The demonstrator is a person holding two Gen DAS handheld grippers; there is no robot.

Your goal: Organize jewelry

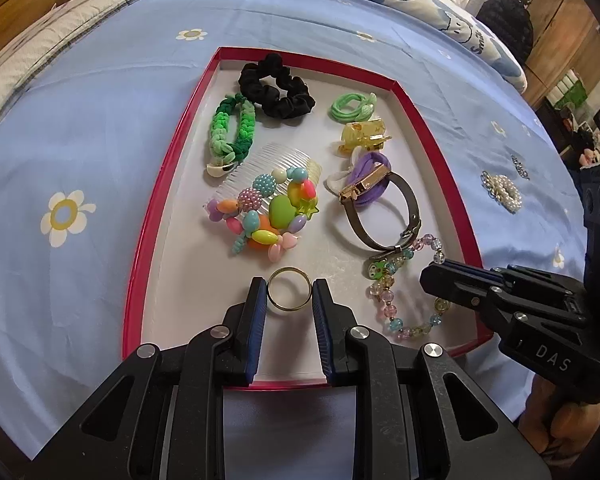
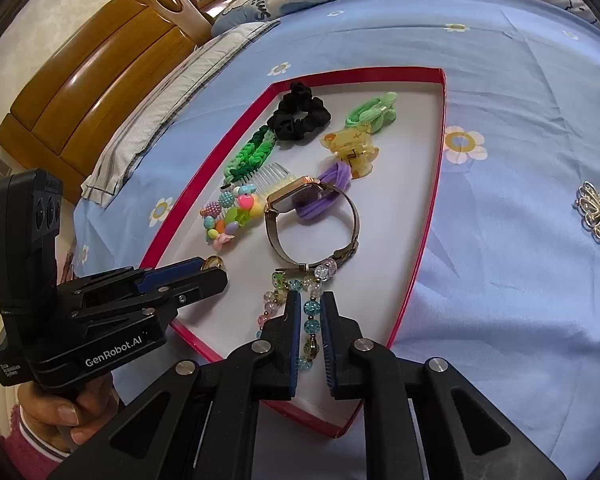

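Low in the frame, inside the red tray, the left gripper pinches a gold ring to set it down, while the right gripper, jaws slightly parted, straddles the bead bracelet without squeezing it.

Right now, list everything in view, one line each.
Tray: 1, red rim, on bedsheet
Bedsheet: 1, blue, flowered
Scrunchie: 1, black, tray's far end
Braided tie: 1, green, beside scrunchie
Pale tie: 1, light green, far right
Claw clip: 1, yellow, next to pale tie
Comb: 1, clear, tray middle
Chunky bracelet: 1, multicoloured, on comb
Purple tie: 1, under watch
Watch: 1, gold case, right side
Glass-bead bracelet: 1, pastel, near right corner
Ring: 1, gold, near edge
Pearl ornament: 1, white, outside tray
Left gripper: black, shut on ring
Right gripper: black, open astride glass-bead bracelet
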